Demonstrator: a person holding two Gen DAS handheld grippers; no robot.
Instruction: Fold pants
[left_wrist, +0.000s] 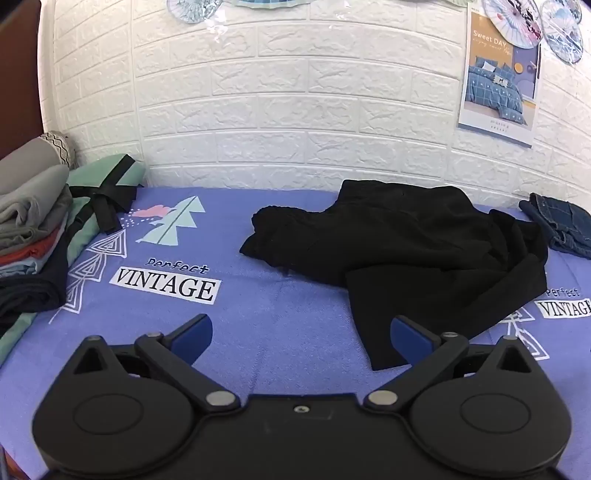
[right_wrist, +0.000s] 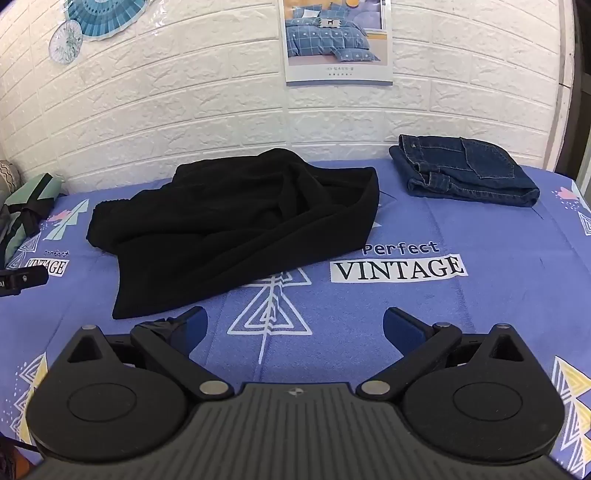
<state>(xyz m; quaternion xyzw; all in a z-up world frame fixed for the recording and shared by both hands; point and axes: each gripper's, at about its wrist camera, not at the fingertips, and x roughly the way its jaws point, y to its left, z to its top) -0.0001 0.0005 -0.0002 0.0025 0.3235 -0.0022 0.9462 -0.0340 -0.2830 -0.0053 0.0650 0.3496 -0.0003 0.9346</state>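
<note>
Black pants (left_wrist: 406, 251) lie crumpled on the purple bedsheet (left_wrist: 277, 314), one leg end reaching toward me. They also show in the right wrist view (right_wrist: 229, 225), left of centre. My left gripper (left_wrist: 301, 338) is open and empty, hovering above the sheet, its right finger just over the near leg end. My right gripper (right_wrist: 295, 328) is open and empty, its left finger close to the pants' near hem.
A stack of folded clothes (left_wrist: 33, 229) and a green garment with a black strap (left_wrist: 99, 199) lie at the left. Folded blue jeans (right_wrist: 465, 170) lie at the back right by the white brick wall (right_wrist: 184, 122). The other gripper's tip (right_wrist: 22, 280) shows at the left edge.
</note>
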